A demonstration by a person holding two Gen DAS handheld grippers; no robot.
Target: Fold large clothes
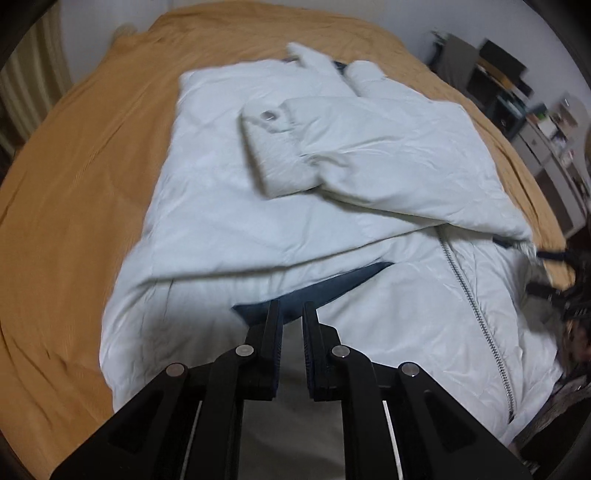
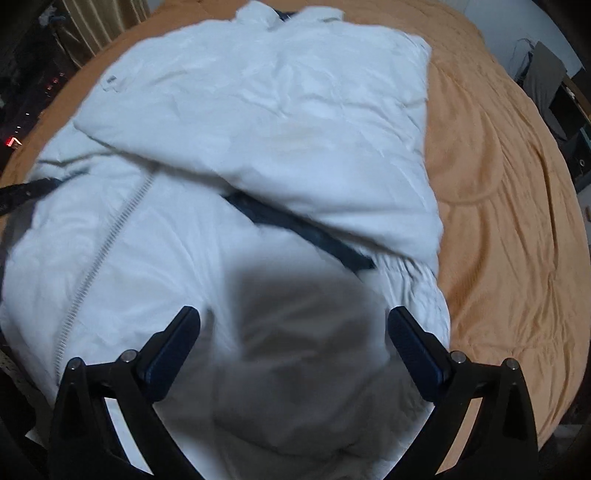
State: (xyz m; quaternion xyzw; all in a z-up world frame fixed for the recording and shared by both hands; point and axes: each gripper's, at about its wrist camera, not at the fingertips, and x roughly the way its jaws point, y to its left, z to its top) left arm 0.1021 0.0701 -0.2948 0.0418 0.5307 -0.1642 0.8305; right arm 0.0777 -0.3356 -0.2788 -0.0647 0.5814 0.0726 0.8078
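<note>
White puffy quilted jacket (image 1: pixel 229 229) lies spread on the mustard-tan ribbed bedspread (image 1: pixel 66 206), covering most of the bed's middle. Fabric is smooth, slightly crinkled, padded; a dark navy lining (image 1: pixel 325 288) shows where the front flap opens. Silver metal zipper (image 1: pixel 476 306) runs diagonally down the near panel. One sleeve is folded across the chest, with its cuff (image 1: pixel 269 147) on top.

My left gripper (image 1: pixel 291 310) has black fingers with its jaws nearly together, only a thin slot between them; I see white cloth through the slot, but I can't tell whether it's pinched. My right gripper (image 2: pixel 293 314) has its jaws spread wide over the lower jacket, nothing between the pads, its shadow falling on the fabric.

Bedspread is soft, wrinkled, with stitched seams. Room is dim: a beige curtain (image 2: pixel 99 22) at the left of the right wrist view, cluttered shelves (image 1: pixel 517 96) at the right of the left wrist view. Both views are motion-blurred.
</note>
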